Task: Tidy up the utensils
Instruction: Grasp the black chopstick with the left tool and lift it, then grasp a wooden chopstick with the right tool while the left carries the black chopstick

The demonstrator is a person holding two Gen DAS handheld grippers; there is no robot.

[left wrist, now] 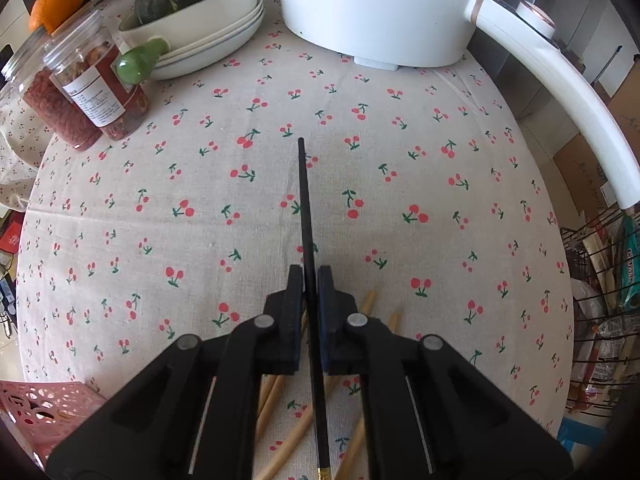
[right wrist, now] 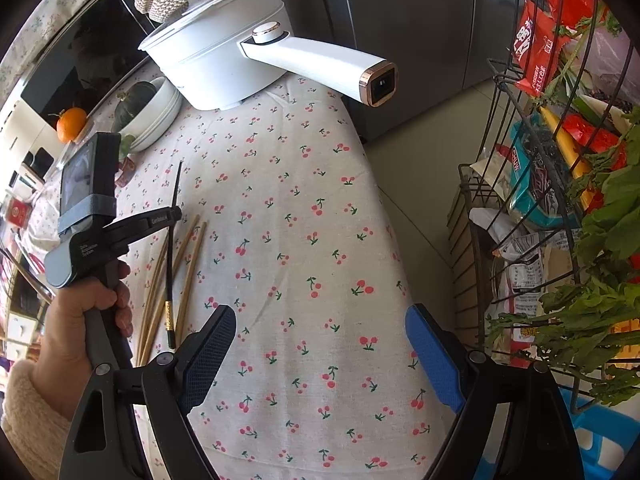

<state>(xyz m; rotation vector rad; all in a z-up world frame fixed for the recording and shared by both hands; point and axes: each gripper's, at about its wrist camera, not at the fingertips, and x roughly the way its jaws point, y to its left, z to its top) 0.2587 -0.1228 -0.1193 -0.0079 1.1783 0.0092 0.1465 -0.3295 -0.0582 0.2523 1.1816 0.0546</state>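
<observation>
White electric pot [left wrist: 384, 8] at far cloth edge; stacked bowls [left wrist: 216, 36], two jars [left wrist: 84, 88] left.

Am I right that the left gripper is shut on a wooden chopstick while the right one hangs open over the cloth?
Not quite: the left gripper is shut on the black chopstick, as the left wrist view shows; the wooden chopsticks lie on the tablecloth. The right gripper does hang open over the cloth.
</observation>
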